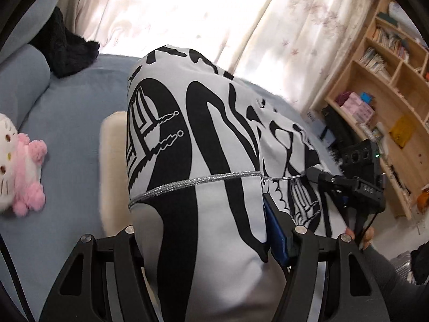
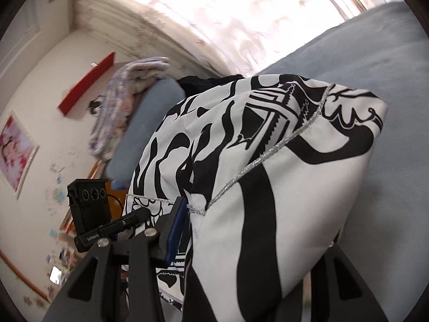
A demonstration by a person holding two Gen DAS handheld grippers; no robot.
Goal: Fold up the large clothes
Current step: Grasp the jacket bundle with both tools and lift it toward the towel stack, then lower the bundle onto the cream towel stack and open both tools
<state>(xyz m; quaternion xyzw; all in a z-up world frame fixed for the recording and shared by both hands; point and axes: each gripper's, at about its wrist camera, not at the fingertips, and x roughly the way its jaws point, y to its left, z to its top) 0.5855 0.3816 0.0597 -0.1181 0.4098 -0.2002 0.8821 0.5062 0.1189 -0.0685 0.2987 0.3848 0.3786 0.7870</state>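
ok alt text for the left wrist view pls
A black-and-white patterned garment is bunched between the left gripper's fingers, lifted over a blue bed. The right gripper grips its far edge; a pink plush toy lies left.

smooth printed cloth garment [image 1: 214,139], matt plastic tongs [image 1: 211,241]

Blue bed [image 1: 75,102], white-and-pink plush cat [image 1: 18,169] at its left edge, black fuzzy item [image 1: 67,51] near blue pillow [image 2: 144,123]. Floral curtains [image 1: 187,13] behind. Wooden bookshelf [image 1: 380,80] at right. Red shelf [image 2: 88,83] and pink picture [image 2: 16,153] on the wall.
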